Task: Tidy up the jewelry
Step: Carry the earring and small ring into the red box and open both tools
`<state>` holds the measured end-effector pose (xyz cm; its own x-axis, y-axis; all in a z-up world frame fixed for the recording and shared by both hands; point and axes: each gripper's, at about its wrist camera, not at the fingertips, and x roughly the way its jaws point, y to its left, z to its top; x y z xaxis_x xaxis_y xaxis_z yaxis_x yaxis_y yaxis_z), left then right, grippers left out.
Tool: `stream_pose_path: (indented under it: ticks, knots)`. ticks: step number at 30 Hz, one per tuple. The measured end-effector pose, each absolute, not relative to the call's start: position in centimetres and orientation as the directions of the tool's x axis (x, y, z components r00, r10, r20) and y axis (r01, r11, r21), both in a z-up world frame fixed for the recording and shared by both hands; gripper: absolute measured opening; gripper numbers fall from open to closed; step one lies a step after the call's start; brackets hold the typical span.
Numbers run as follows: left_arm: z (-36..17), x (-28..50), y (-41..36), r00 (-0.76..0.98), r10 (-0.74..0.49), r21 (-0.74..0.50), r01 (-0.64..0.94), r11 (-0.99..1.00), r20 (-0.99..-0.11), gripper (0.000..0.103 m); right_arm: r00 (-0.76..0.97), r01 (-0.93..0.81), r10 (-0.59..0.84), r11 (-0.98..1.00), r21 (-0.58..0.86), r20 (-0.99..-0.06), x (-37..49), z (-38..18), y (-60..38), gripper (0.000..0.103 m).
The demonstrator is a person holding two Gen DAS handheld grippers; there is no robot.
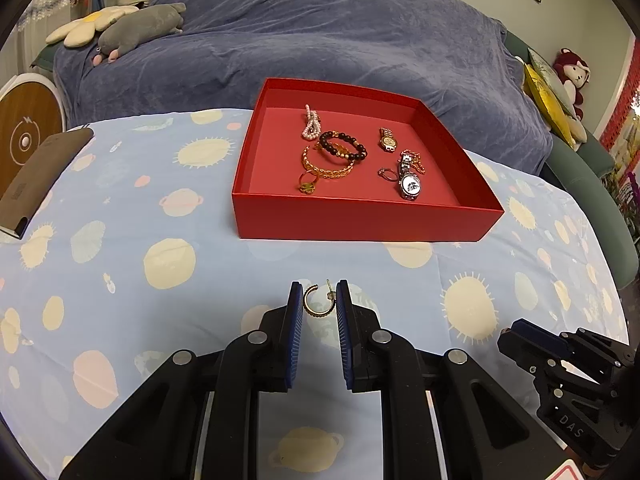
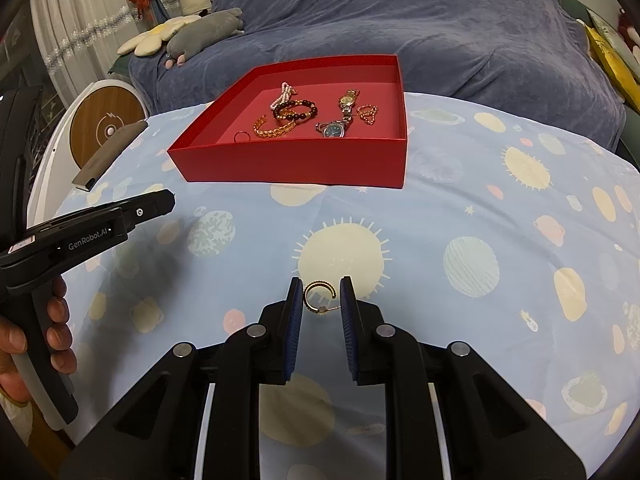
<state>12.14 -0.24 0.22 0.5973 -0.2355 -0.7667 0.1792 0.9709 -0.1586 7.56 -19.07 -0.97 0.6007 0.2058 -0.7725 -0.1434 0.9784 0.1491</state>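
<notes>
A red box (image 1: 360, 220) stands on the patterned cloth and holds several pieces: bracelets, two watches, rings and a chain. It also shows in the right wrist view (image 2: 296, 166). A gold hoop earring (image 1: 316, 300) sits between the pads of my left gripper (image 1: 319, 300), touching both, so the gripper looks shut on it. A second gold hoop earring (image 2: 319, 297) sits between the pads of my right gripper (image 2: 321, 298), touching both. Both grippers are near the table's front, short of the box.
A grey-brown case (image 1: 36, 176) lies at the table's left edge. A blue-covered sofa (image 1: 320, 40) with plush toys stands behind the table. A round wooden-topped stand (image 2: 106, 124) is at the left.
</notes>
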Motion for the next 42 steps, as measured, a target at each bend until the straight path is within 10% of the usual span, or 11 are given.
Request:
stream_pose_path:
  ticks: [42]
  knots:
    - [2.1, 24.8, -0.4, 0.634, -0.220, -0.117, 0.200, 0.973, -0.742, 0.015, 0.694, -0.069, 0.176, 0.981, 0.179, -0.698, 22.0, 3.2, -20.6, 0.018]
